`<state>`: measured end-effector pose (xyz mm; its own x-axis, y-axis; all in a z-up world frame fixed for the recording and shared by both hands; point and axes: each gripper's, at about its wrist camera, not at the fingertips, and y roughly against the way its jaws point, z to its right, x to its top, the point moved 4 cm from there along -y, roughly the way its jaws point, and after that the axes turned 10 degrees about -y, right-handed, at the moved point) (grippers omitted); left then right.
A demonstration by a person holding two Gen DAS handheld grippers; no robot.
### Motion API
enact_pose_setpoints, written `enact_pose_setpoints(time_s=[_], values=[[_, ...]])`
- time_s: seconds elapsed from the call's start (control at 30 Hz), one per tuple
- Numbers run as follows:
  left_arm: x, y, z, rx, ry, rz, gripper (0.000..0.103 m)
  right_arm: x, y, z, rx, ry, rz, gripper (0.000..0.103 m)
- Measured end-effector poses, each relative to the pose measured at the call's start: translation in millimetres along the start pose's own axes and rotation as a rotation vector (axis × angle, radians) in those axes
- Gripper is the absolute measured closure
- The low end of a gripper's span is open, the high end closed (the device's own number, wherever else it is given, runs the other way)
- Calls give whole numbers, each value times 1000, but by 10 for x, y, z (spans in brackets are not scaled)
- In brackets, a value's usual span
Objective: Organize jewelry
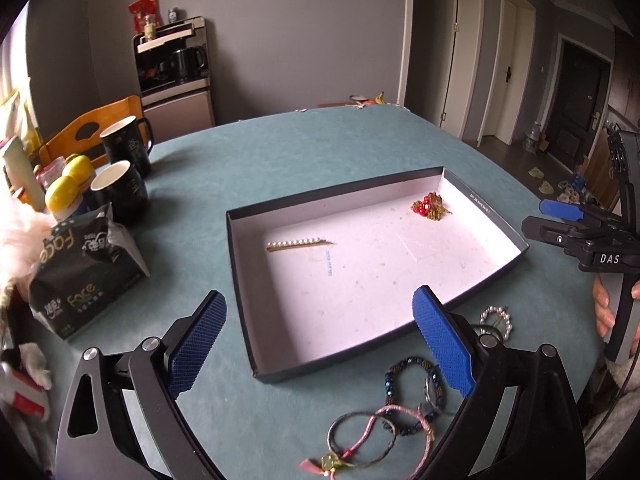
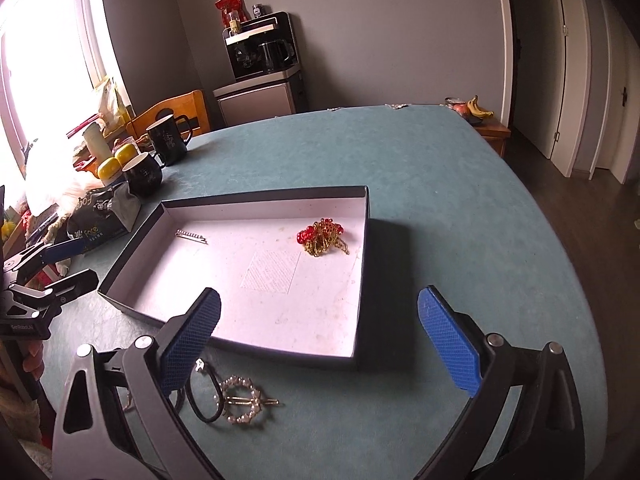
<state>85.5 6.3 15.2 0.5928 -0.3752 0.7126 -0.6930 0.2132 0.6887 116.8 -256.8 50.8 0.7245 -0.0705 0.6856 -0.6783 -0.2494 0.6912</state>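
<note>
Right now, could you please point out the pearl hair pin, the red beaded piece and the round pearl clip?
pearl hair pin (image 1: 298,244): left wrist view, mid-row of pearls.
red beaded piece (image 2: 308,234): right wrist view, red bead cluster.
round pearl clip (image 2: 243,402): right wrist view, centre bar.

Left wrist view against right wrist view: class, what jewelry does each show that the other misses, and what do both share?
Only the left wrist view shows the beaded bracelets and cord bracelets. Only the right wrist view shows the black hair tie clearly. Both share the box, pearl hairpin, red-and-gold piece and round pearl clip.
</note>
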Motion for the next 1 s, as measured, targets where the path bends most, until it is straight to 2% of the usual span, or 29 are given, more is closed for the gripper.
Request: enact_pose_setpoints(time_s=[0.17, 0.27, 0.37, 0.57, 0.73, 0.77, 0.87, 1.0], values=[[-327, 87, -61, 11, -1, -35, 7, -194, 59, 63, -17, -8, -13, 6], [-542, 119, -50, -35, -8, -63, 7, -322, 74, 62, -30, 18, -35, 6], [-709, 140, 28, -102, 2, -82, 7, -466, 63, 31, 5, 41, -84, 6], [-805, 13, 252, -120, -87, -148, 7, -682, 27, -162, 91, 88, -161, 6], [-823, -69, 335, -164, -98, -164, 11, -750, 59, -322, 84, 169, -148, 6], [-826, -71, 342, -174, -97, -163, 14, -752, 65, -332, 78, 180, -144, 6], [-832, -79, 361, -200, -102, -170, 34, -749, 74, -321, 77, 187, -141, 6], [-843, -100, 374, -202, -113, -174, 37, -739, 64, -319, 79, 189, -143, 6]])
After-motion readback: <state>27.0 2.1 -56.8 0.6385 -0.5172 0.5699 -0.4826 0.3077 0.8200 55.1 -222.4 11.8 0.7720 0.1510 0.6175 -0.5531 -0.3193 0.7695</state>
